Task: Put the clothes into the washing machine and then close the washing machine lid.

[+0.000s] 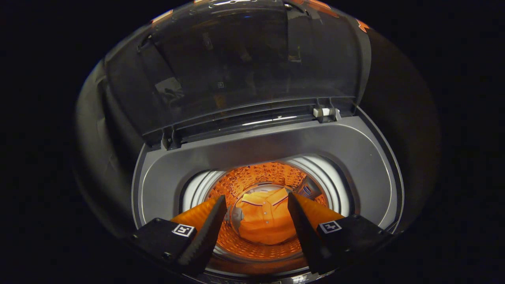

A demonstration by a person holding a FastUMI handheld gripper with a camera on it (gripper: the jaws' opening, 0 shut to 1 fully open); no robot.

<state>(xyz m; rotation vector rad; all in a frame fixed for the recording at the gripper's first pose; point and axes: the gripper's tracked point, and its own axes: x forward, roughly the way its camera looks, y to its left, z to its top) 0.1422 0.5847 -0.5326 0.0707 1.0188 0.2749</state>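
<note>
1. Darkness surrounds the booth on every side, and the gripper (pixel 256 236) is held above the open top of the washing machine (pixel 355 165), looking down into it.
2. Nearest, the two fingers (pixel 205 232) are seen spread wide apart, with nothing gripped between them.
3. Just beyond and below the fingers, the perforated drum (pixel 256 177) is lit with an orange glow.
4. Down at the drum's bottom, framed between the fingers, an orange shirt (pixel 264 221) with buttons and a striped collar is seen lying loose.
5. Around the drum mouth, the grey top deck of the machine is seen.
6. Farthest back, the dark see-through lid (pixel 244 63) is stood up on its hinges (pixel 325 112), fully raised.
</note>
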